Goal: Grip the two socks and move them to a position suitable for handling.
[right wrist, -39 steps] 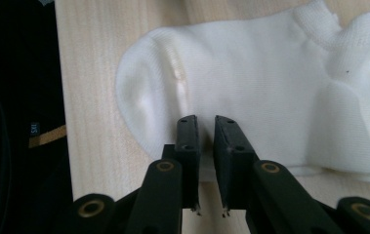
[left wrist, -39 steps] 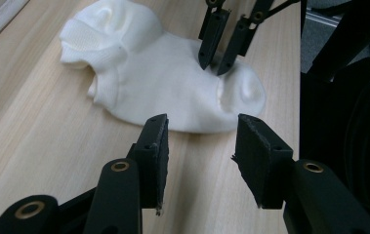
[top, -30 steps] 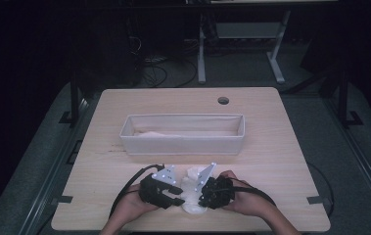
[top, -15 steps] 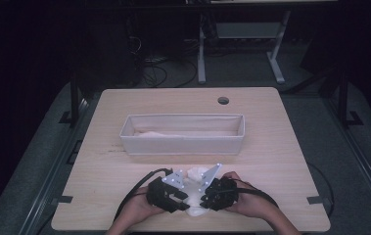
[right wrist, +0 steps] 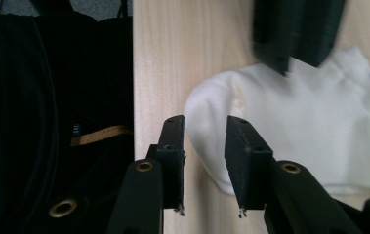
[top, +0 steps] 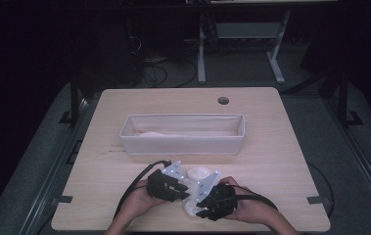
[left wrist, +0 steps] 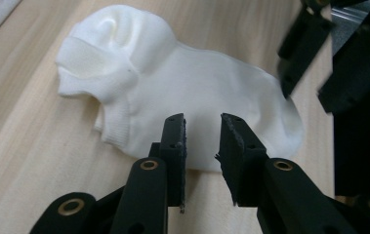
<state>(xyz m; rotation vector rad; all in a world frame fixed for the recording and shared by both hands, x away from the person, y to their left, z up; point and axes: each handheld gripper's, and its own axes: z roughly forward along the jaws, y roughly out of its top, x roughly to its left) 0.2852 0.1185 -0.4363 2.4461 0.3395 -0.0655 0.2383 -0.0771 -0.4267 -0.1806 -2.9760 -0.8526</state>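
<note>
A white sock (top: 197, 174) lies crumpled on the wooden table (top: 281, 161) near the front edge, between my two grippers. In the left gripper view the sock (left wrist: 173, 83) spreads under the left gripper (left wrist: 202, 131), whose jaws stand slightly apart above its near edge. In the right gripper view the right gripper (right wrist: 204, 131) is open, and the sock's rounded end (right wrist: 270, 126) sits just past its tips. From above, the left gripper (top: 183, 191) and the right gripper (top: 200, 208) nearly meet over the sock, each held by a hand.
A long white fabric bin (top: 183, 144) stands across the middle of the table, with something pale lying inside. A round cable hole (top: 223, 100) is at the back. The table's front edge (right wrist: 133, 73) runs close beside the right gripper.
Both grippers have closed in on each other over the sock, the left one moving slightly right. The sock has bunched up a little between them.
</note>
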